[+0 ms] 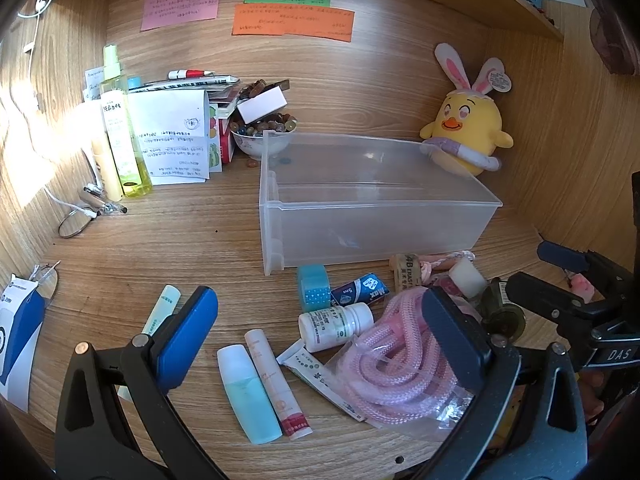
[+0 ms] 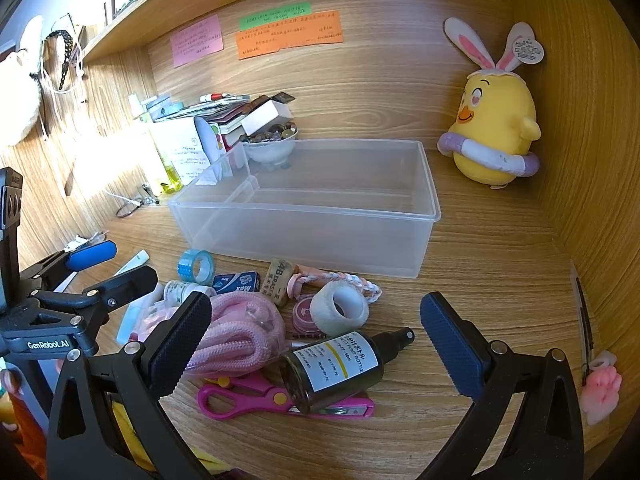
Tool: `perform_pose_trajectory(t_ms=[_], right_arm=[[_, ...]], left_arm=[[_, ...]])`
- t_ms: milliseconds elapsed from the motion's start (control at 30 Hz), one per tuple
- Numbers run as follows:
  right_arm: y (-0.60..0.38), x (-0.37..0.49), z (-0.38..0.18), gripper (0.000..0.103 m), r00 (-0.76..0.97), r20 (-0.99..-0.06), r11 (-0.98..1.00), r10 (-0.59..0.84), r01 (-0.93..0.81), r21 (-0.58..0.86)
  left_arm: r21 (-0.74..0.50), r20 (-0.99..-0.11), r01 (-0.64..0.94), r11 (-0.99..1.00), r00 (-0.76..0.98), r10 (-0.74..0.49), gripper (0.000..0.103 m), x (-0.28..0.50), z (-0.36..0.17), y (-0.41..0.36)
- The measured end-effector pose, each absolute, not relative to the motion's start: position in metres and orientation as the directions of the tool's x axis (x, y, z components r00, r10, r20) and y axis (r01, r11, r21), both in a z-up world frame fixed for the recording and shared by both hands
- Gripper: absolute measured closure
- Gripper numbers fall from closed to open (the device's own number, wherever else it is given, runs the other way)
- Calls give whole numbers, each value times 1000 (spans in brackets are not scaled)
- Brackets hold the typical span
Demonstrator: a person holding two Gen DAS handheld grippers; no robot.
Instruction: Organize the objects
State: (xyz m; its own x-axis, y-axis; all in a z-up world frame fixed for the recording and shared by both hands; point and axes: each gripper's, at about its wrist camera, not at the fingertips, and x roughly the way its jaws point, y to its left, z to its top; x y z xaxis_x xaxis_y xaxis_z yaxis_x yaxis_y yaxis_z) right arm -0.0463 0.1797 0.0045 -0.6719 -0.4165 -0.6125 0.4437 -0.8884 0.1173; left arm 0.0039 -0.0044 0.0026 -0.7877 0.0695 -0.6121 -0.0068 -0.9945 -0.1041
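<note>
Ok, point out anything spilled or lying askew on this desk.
A dark spray bottle lies tipped on its side across the pink scissors. One loose bead sits on the desk beside the overfull bowl. The clear bin is empty.

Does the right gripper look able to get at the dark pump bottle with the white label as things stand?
Probably yes. The right gripper is open, and the dark pump bottle with the white label lies exposed between its fingers, resting on the pink scissors, with nothing covering it.
</note>
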Motion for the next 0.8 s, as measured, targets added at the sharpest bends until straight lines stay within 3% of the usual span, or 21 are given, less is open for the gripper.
perform_pose_trajectory(t_ms=[367,500,800], right_arm=[[183,-48,-2,0,-657,-624,-887,-424,442,137],[184,-48,-3,0,-660,-622,-889,-421,437,137],[196,-50,5,1,-695,-597,-909,-400,383,164]], left_arm=[[-121,-602,-20,-992,-794,89,0,5,4,-5],[-88,-599,-30,-996,-797,77,14,6,11,-6],[-61,-642,84,-995,-766,-25,21,3,16,-59]])
